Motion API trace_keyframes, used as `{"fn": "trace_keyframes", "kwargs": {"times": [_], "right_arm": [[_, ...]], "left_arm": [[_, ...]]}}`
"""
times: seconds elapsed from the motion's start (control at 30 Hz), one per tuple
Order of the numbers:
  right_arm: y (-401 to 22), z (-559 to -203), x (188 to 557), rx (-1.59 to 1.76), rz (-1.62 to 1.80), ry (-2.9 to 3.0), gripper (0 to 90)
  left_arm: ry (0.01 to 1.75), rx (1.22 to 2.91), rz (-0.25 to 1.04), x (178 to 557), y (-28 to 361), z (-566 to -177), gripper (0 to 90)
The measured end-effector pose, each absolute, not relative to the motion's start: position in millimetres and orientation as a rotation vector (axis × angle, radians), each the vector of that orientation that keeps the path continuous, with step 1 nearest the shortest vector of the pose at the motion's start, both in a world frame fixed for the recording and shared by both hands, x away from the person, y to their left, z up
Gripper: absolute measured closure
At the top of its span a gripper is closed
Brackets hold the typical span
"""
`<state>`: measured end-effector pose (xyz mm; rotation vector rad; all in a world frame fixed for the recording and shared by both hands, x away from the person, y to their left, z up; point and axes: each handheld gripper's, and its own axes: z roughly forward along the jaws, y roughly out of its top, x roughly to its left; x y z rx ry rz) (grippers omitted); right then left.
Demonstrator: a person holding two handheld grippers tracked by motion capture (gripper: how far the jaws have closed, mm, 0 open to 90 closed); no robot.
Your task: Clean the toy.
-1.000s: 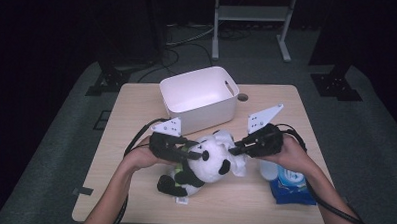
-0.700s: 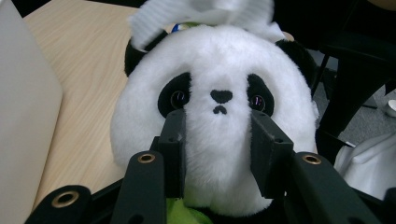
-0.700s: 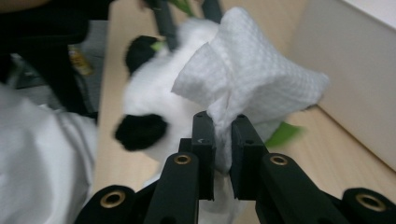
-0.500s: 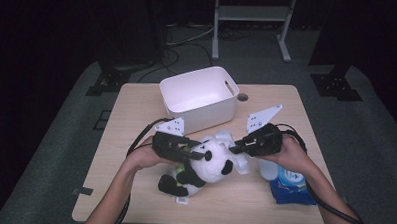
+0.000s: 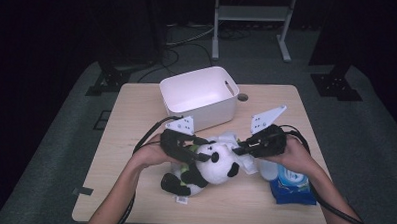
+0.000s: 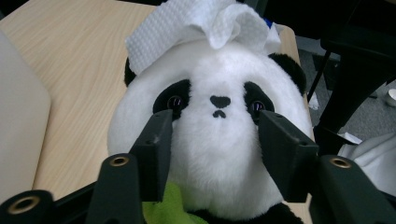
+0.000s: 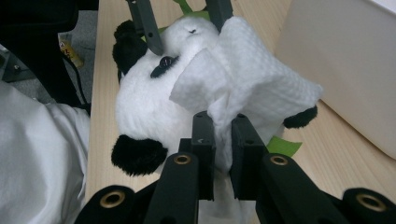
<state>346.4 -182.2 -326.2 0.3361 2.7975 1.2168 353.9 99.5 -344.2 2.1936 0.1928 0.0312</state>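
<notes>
Panda plush toy: lies near the front middle of the wooden bench, face toward the left claw. Left claw: jaws have just been opening, now astride the muzzle, one at each cheek below the eyes; whether the pads still touch the fur cannot be told. White wet wipe: draped over the panda's head, one fold pinched narrow in the right claw. White bin: just behind. Blue wipes pack: at right.

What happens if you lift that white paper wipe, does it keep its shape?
Probably not: the wipe droops in soft folds over the panda, so it looks floppy and light. It seems thin, so the right gripper pinching it might tear it if tugged.
</notes>
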Motion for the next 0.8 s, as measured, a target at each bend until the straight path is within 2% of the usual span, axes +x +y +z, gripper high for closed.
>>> {"fn": "trace_keyframes", "kwargs": {"times": [0.23, 0.6, 0.8], "right_arm": [[-184, -330, 347, 0.348, 1.22, 2.792, 80.9], [-191, -328, 347, 0.368, 1.213, 2.779, 80.9], [-185, -342, 351, 0.38, 1.158, 2.814, 80.9]], "left_arm": [[0.189, 2.168, 0.008, 352, 100, -342, 38.0], [0.181, 2.146, 0.014, 350, 102, -334, 35.6], [0.212, 2.175, 0.006, 353, 105, -346, 34.5]]}}
